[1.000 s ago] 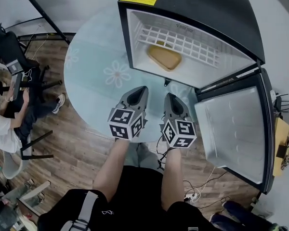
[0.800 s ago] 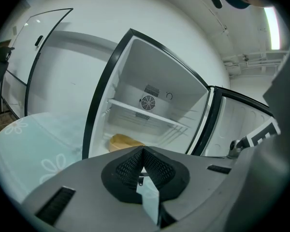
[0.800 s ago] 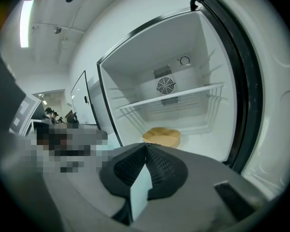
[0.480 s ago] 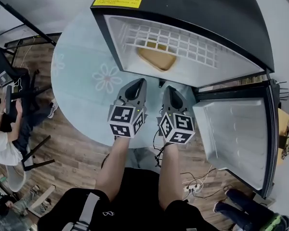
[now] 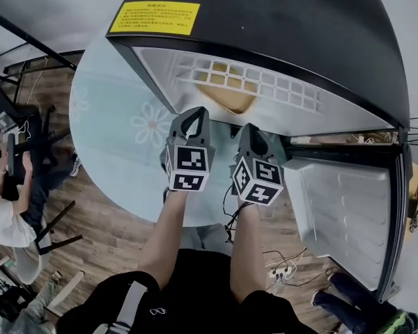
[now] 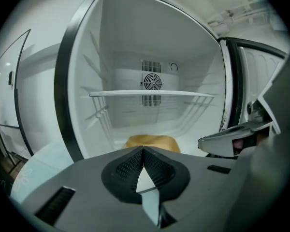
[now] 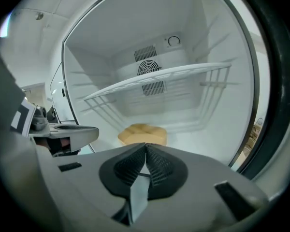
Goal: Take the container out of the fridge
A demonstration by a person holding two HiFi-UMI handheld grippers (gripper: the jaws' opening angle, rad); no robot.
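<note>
A tan, rounded container [image 5: 231,100] lies on the floor of the open black fridge [image 5: 279,26], under the white wire shelf [image 5: 251,79]. My left gripper [image 5: 193,115] and right gripper [image 5: 249,131] are held side by side just in front of the fridge opening, both shut and empty. In the left gripper view the container [image 6: 152,141] lies straight ahead beyond the shut jaws of the left gripper [image 6: 143,152]. From the right gripper view the container [image 7: 142,134] sits slightly left of centre, past the closed right gripper [image 7: 146,150]. Neither gripper touches it.
The fridge stands on a round glass table [image 5: 115,120] with flower prints. Its door [image 5: 348,211] is swung open at the right. A person [image 5: 3,214] sits at the far left beside chairs. Cables [image 5: 287,270] trail on the wooden floor.
Both grippers have moved forward toward the fridge opening, and the head has leaned in, so the fridge top now hides more of the interior. Jaws stay shut.
</note>
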